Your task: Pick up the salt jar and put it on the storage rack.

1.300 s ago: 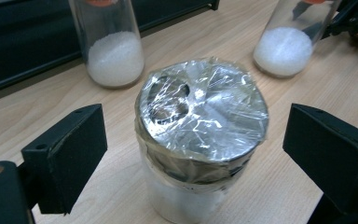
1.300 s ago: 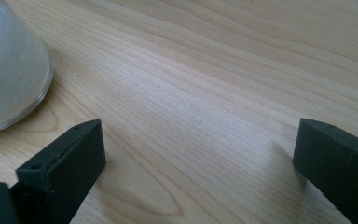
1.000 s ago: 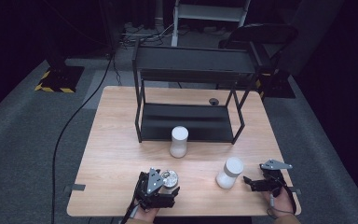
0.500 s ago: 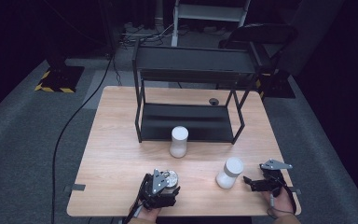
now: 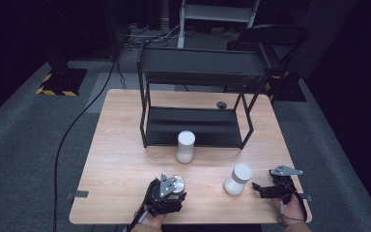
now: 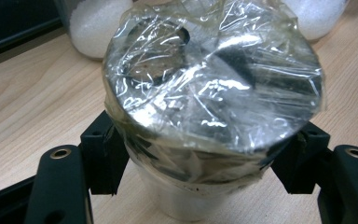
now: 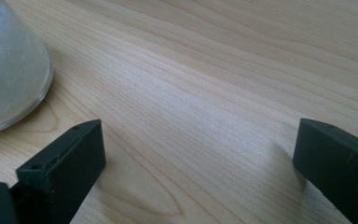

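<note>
A dim room surrounds a pale wooden table (image 5: 125, 159) with a black two-tier metal rack (image 5: 198, 96) at its far side. Near the table's front edge, the left claw (image 5: 166, 195) has just been closing, and its black pads (image 6: 100, 154) now pinch a small jar (image 6: 200, 116) from both sides, just below its rim. The jar stands upright between the jaws, long axis vertical, mouth up toward the camera and sealed with crinkled clear film over a shiny metal-looking top. It is probably rigid and fairly light, though the glossy wall and loose film could slip, so a grip low on the body, under the film's edge, looks safest. Two white jars sit beyond this claw: one (image 5: 185, 146) ahead by the rack, another (image 5: 237, 179) off to its right. The right claw (image 5: 265, 190) rests just right of that second jar with its jaws spread wide over bare wood, pinching nothing.
</note>
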A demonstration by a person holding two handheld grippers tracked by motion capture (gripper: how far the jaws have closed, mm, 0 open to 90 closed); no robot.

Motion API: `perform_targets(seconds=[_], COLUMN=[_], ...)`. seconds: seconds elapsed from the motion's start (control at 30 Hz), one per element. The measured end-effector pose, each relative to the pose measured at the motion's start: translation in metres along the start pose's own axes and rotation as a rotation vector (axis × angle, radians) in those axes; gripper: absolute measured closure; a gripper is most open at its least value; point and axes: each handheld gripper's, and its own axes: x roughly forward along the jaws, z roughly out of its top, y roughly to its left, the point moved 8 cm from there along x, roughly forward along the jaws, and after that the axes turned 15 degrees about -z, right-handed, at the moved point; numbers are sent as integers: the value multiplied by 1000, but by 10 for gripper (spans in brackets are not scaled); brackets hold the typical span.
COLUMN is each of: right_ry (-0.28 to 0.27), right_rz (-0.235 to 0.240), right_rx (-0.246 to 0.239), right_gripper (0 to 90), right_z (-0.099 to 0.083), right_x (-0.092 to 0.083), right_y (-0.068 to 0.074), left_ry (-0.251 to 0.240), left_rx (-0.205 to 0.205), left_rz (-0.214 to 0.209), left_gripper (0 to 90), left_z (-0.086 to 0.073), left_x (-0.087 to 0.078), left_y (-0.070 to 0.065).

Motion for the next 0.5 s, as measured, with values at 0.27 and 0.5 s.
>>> perform_targets(seconds=[0.27, 0.5], right_ry=[0, 1], right_rz=[0, -8], right_rx=[0, 6], right_gripper=[21, 21], right_z=[0, 1], right_x=[0, 0], right_y=[0, 1], left_ry=[26, 24], left_rx=[14, 15], left_rz=[0, -3], left_gripper=[299, 299], left_z=[14, 28], left_x=[-7, -16], left_y=[2, 7])
